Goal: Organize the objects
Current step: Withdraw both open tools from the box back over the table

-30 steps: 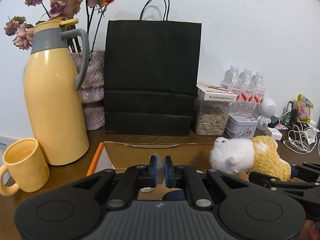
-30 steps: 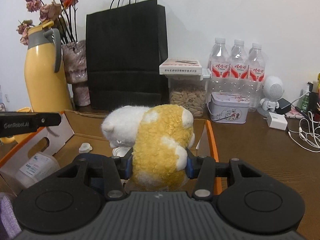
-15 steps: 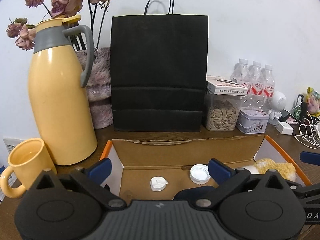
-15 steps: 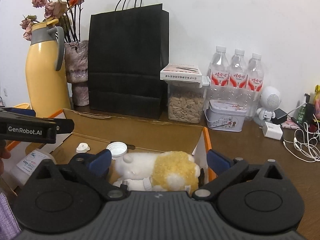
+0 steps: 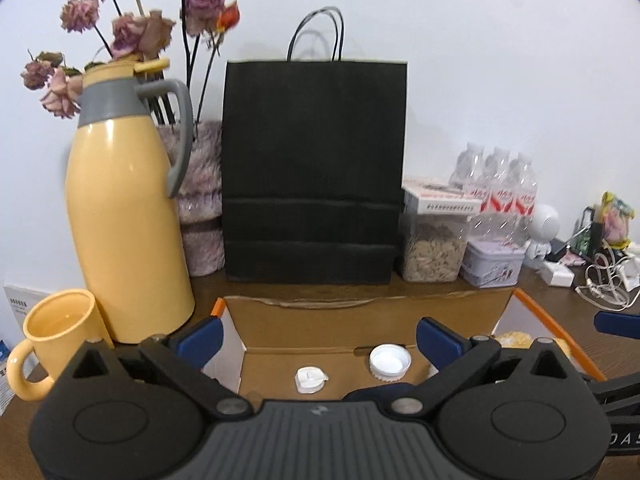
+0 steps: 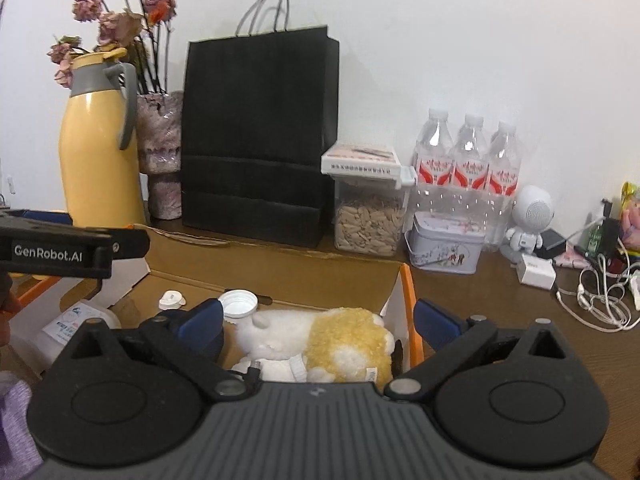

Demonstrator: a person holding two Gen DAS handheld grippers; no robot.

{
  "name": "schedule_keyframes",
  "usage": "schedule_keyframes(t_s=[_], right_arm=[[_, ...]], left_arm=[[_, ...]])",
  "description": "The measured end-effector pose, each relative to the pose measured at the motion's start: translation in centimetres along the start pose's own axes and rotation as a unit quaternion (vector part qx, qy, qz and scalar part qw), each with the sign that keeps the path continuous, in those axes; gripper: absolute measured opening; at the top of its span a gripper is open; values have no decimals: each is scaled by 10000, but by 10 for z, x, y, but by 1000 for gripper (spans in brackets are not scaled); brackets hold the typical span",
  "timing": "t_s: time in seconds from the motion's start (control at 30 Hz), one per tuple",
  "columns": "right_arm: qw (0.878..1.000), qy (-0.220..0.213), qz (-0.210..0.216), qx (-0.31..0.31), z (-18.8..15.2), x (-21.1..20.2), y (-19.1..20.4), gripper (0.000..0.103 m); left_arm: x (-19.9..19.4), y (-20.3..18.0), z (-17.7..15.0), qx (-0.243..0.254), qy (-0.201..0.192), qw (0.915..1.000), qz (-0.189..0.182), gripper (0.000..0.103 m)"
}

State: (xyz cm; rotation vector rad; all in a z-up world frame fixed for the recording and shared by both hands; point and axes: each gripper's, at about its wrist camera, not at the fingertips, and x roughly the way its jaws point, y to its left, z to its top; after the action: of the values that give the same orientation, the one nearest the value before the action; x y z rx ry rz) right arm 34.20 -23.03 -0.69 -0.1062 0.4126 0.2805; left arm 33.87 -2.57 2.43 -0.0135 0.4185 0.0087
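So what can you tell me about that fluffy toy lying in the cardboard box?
The plush toy is a small woolly animal, white at the head end and yellow with white patches over the body. It lies on its side on the floor of the open cardboard box, against the right wall, near a white bottle cap. The right gripper stands open over it, pads clear.

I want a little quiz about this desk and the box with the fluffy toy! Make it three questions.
1. True or false: the plush toy lies inside the cardboard box.
2. What colour is the paper bag? A) red B) black C) white
3. How many water bottles stand by the wall?

Key:
1. True; the right hand-held gripper is open above it.
2. B.
3. Three.
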Motion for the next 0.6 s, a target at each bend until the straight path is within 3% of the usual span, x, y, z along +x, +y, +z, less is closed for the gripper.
schedule_keyframes(t_s=[0.37, 0.6], right_arm=[[9997, -210, -64, -72, -10, -40, 8, 103], [9997, -178, -128, -134, -34, -70, 10, 103]], left_arm=[[-47, 2, -14, 41, -168, 9998, -85, 103], [-77, 0, -35, 75, -308, 9993, -195, 103]])
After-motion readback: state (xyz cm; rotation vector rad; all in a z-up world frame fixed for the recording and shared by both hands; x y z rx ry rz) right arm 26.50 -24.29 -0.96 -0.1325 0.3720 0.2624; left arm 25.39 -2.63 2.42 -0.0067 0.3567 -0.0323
